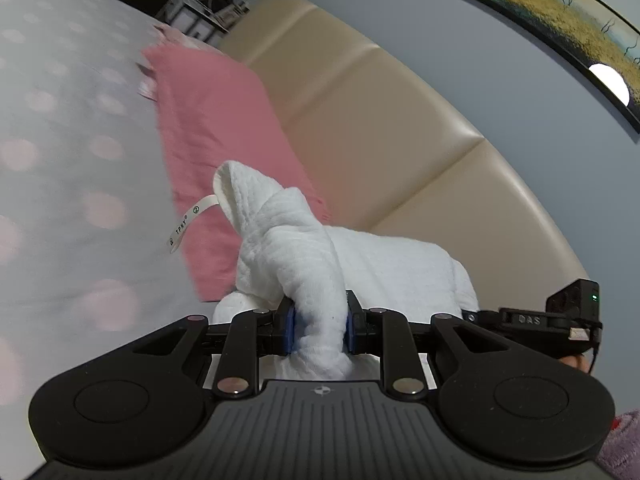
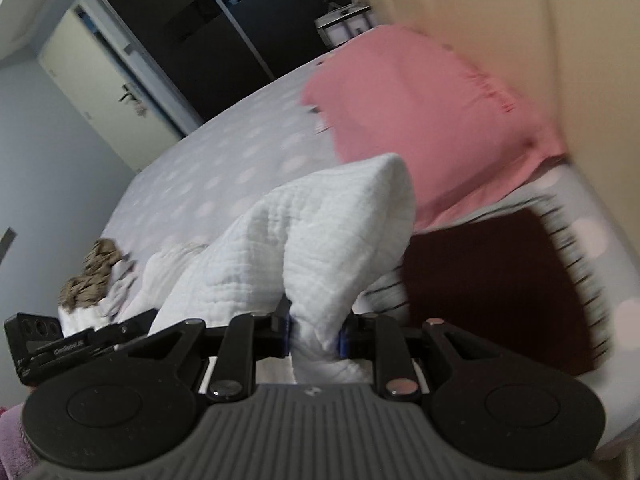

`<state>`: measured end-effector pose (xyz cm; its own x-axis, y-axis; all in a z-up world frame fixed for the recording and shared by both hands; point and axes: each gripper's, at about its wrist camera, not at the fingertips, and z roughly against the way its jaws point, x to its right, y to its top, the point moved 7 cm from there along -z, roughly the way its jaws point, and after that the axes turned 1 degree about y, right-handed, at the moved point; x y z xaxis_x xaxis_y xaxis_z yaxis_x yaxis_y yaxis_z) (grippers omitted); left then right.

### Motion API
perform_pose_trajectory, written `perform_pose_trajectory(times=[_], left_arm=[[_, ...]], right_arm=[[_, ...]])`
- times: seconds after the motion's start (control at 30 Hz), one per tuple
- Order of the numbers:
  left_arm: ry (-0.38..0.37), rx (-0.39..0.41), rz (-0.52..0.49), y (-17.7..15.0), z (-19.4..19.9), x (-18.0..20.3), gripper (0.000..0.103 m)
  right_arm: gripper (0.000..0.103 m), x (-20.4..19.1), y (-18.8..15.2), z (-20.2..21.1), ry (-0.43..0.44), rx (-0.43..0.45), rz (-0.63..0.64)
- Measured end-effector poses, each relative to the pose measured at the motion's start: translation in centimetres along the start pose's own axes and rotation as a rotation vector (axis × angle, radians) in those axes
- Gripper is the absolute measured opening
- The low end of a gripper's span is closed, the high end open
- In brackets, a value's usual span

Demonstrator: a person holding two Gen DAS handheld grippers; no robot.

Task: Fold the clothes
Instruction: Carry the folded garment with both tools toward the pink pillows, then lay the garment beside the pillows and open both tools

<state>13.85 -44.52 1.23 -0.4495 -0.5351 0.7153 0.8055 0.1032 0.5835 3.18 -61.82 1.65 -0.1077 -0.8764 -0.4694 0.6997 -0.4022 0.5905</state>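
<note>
Above the dotted bed (image 1: 60,152), the left gripper (image 1: 320,326) and right gripper (image 2: 314,332) are each clenching their jaws on a bunched corner of the white quilted cloth (image 1: 296,240), lifting it before the pink pillow (image 1: 212,120).

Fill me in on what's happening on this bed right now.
A person is folding laundry with a handheld gripper in each hand. The left gripper and the right gripper are each shut on a bunched part of a white quilted cloth, holding it up above the polka-dot bedsheet. A pink pillow lies by the beige headboard. A dark garment with striped edges lies flat below, and a heap of other clothes waits further off.
</note>
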Motion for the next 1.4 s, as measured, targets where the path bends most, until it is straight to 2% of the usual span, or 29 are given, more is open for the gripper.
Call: perform_pose_trajectory(times=[0.23, 0.4, 0.63, 0.67, 0.8, 0.83, 0.9, 1.03, 1.13, 1.27, 1.4], left_arm=[[-0.04, -0.036, 0.027, -2.2, -9.4, 1.6, 0.02], [-0.015, -0.074, 0.024, -4.1, -15.2, -0.2, 0.02], [0.017, -0.105, -0.004, -4.6, -18.2, -3.6, 0.021], [0.019, -0.111, -0.009, -4.6, -18.2, -3.8, 0.022], [0.038, -0.11, -0.035, -4.0, -17.2, -3.6, 0.03], [0.052, -0.099, -0.062, -3.8, -16.8, -3.4, 0.033], [0.084, -0.074, -0.122, -3.3, -15.9, -3.0, 0.048], [0.144, -0.044, -0.273, -3.3, -13.7, -1.5, 0.049], [0.126, -0.063, -0.431, -4.4, -13.2, 0.7, 0.053], [0.091, -0.104, -0.627, -7.1, -14.0, 3.5, 0.057], [0.093, -0.177, -0.776, -9.9, -16.0, 5.4, 0.058]], right_arm=[[0.023, 8.6, 3.4, -1.0, -0.105, 0.0, -0.052], [0.024, 14.8, 5.8, -1.7, -0.181, 0.0, -0.089], [0.025, 18.8, 4.5, -3.8, -0.222, 0.05, -0.15], [0.027, 19.3, 4.3, -4.2, -0.227, 0.057, -0.159], [0.048, 21.6, 3.5, -5.4, -0.251, 0.085, -0.194], [0.047, 21.6, 3.5, -4.8, -0.269, 0.104, -0.195], [0.047, 21.1, 3.3, -3.4, -0.3, 0.141, -0.176], [0.047, 18.7, 2.5, -0.1, -0.34, 0.234, -0.104], [0.047, 15.4, 0.9, 2.5, -0.359, 0.291, 0.017], [0.047, 12.1, -2.5, 2.7, -0.386, 0.252, 0.204], [0.048, 10.5, -5.6, 1.7, -0.42, 0.218, 0.356]])
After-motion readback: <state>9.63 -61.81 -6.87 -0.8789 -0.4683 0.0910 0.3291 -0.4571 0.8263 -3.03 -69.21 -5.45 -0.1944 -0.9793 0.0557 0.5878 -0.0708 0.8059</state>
